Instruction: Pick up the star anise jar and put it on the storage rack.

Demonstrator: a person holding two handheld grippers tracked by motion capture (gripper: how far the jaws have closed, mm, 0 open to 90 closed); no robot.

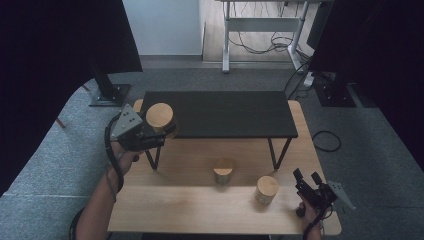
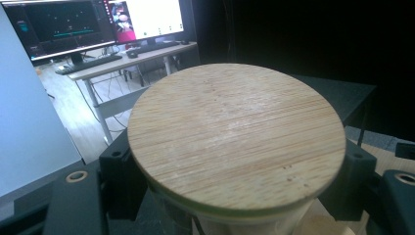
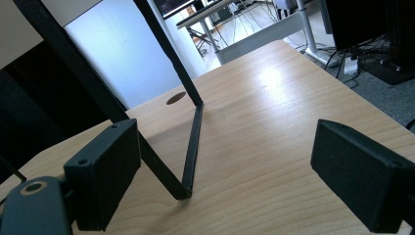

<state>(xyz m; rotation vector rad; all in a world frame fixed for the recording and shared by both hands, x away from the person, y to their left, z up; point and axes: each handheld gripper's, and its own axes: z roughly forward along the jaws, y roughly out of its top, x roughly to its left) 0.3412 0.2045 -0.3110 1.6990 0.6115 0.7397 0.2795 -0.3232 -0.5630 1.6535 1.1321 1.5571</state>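
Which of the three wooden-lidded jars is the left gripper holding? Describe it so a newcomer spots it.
Find the black raised shelf standing on the light wooden table. At the shelf's left front corner, the left gripper is shut on a round jar with a pale wooden lid. It alone is lifted to shelf height; the other two jars stand on the table.

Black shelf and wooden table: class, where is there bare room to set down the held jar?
The black shelf is bare from the held jar in the left claw rightward. The table's near-left front is free too. It is crowded around the small jar, the second jar and the right claw.
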